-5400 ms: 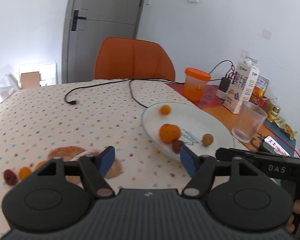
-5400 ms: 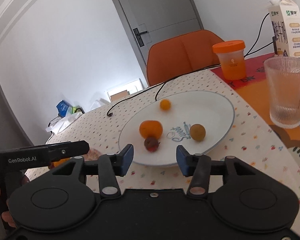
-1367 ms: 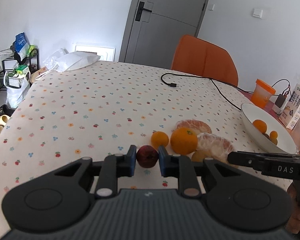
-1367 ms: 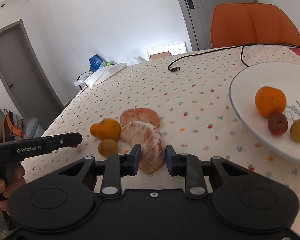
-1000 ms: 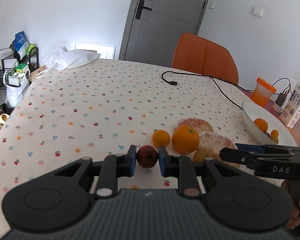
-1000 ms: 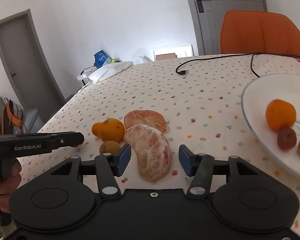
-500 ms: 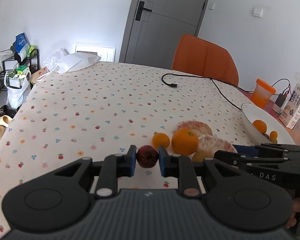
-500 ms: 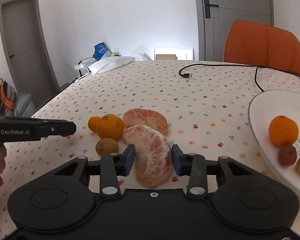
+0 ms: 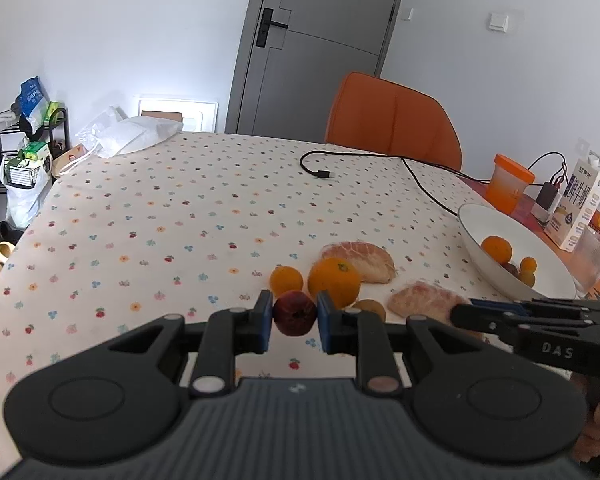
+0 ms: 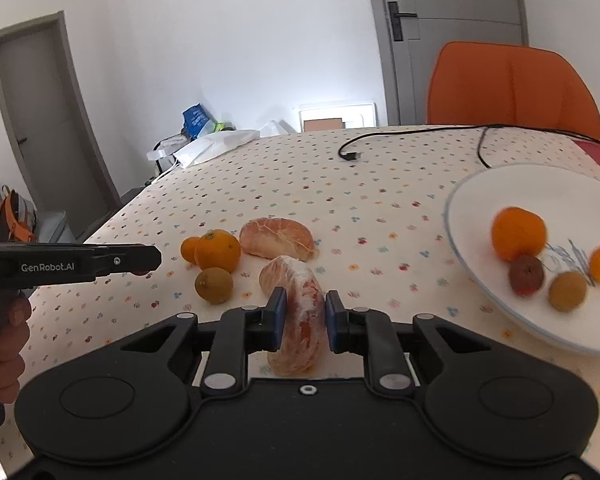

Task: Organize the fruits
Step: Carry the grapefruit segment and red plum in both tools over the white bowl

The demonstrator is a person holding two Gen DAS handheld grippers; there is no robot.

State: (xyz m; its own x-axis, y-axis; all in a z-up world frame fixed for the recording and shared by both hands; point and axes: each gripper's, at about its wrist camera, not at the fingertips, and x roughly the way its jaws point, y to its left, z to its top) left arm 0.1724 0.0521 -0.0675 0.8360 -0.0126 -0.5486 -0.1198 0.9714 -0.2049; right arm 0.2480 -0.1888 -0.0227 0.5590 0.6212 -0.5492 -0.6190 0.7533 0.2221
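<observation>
My left gripper (image 9: 294, 322) is shut on a small dark red fruit (image 9: 294, 313) just above the dotted tablecloth. My right gripper (image 10: 305, 320) is shut on a peeled pomelo segment (image 10: 298, 312) and holds it off the cloth; the same segment shows in the left wrist view (image 9: 422, 302). On the cloth lie a second pomelo segment (image 10: 277, 238), an orange (image 10: 217, 251), a small mandarin (image 10: 189, 249) and a brown kiwi-like fruit (image 10: 214, 285). The white plate (image 10: 476, 200) to the right holds several fruits, among them an orange (image 10: 518, 233).
A black cable (image 9: 320, 173) lies across the far cloth. An orange chair (image 9: 394, 120) stands behind the table. An orange-lidded cup (image 9: 510, 182), a milk carton (image 9: 580, 204) and a glass (image 9: 594, 258) stand at the far right, past the plate.
My right gripper has closed tight on the near pomelo segment and lifted it, turning toward the plate. My left gripper still holds the dark red fruit, nearly unmoved.
</observation>
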